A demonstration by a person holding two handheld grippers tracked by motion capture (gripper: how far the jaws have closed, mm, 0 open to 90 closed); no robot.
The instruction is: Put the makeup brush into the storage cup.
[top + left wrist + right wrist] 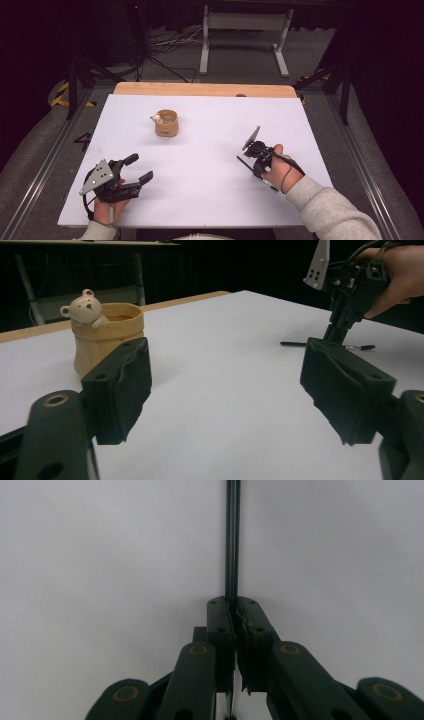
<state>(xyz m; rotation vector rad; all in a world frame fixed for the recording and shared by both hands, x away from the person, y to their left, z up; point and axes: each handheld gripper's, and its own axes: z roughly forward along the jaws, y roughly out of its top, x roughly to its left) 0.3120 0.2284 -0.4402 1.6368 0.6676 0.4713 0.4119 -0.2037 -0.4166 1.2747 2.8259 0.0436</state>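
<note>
We have the right gripper pinched on a thin, stiff, light black pen mid-shaft, left gripper wide open, empty, near bear cup.

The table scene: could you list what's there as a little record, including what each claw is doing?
surface: white table with a wooden far edge
container: tan bag-shaped cup, upright, on the far left part of the table
decoration: small bear figure peeking over the cup's rim
left claw: open, holding nothing, pointing toward the cup
right claw: shut on a thin black rod
rod position: low against the table; whether it is lifted cannot be told
</note>
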